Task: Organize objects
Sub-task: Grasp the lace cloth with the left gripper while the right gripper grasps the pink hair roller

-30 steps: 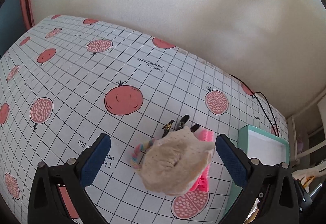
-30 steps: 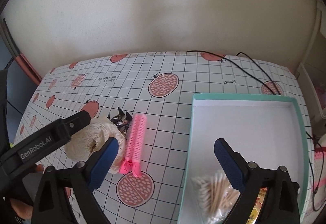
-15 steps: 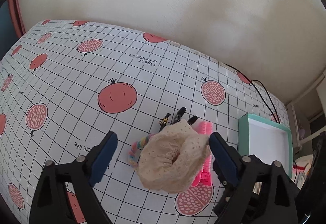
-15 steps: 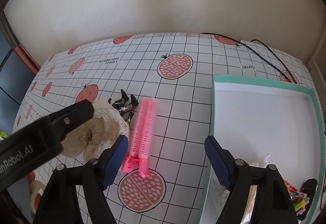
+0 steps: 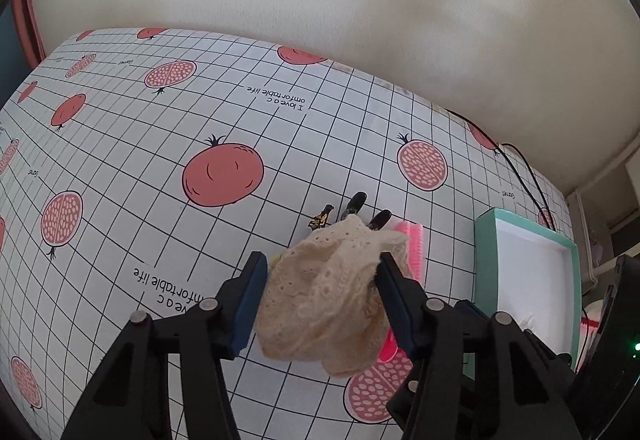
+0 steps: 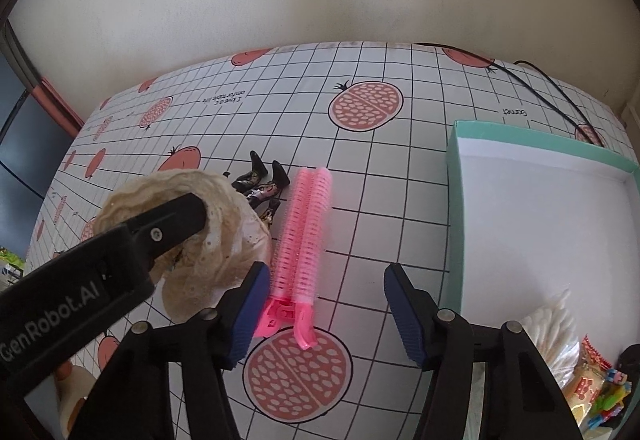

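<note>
Left tool clamped on the cream lace fabric scrunchie, raised just above the grid-patterned bench beside the pink plastic roller hair clip; right tool spread wide, empty, near the teal cardboard box.

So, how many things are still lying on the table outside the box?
3: the pink hair clip, black clips behind it, and the lace scrunchie between the left gripper pads. More may hide under the scrunchie.

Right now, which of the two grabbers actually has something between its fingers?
The left gripper: its pads press a cream lace scrunchie. The right gripper stands open, empty.
</note>
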Demonstrator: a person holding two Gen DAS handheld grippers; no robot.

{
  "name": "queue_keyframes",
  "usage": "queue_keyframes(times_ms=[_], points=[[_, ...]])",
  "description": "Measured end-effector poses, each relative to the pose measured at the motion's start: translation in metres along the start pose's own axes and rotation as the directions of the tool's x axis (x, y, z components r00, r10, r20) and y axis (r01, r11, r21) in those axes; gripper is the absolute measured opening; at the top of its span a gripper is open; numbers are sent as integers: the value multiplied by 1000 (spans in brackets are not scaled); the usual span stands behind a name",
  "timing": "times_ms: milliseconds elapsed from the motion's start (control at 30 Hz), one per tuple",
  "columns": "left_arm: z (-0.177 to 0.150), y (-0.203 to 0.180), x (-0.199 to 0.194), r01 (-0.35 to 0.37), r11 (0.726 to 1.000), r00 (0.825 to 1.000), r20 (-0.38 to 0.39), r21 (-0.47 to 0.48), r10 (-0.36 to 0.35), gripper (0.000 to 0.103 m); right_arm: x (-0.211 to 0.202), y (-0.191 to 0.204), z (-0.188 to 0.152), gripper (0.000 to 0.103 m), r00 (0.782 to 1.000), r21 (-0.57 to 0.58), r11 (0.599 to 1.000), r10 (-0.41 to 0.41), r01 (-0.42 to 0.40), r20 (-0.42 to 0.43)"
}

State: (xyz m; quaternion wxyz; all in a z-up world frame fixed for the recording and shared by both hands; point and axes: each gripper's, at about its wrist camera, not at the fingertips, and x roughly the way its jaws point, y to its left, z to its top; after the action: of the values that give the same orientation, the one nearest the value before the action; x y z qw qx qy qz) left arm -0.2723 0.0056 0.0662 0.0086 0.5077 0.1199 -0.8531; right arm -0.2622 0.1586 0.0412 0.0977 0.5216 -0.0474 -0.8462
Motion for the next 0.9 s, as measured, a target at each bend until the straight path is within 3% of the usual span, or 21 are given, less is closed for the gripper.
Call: queue_keyframes(times_ms=[233,533,900], points=[[1,1,0,17,1000,1000,4,-12,-17,43,3,7,-1,53,1000,-2,1000,14,-14,3],[0,1,0,34,999,999,5,-21,-34,36,10,8,-1,32,999,16,999,43,-43,-8],[3,-1,-8,79,997,997,23,-25,-78,14,4,5,-1,30,999,17,998,53,-54,8]])
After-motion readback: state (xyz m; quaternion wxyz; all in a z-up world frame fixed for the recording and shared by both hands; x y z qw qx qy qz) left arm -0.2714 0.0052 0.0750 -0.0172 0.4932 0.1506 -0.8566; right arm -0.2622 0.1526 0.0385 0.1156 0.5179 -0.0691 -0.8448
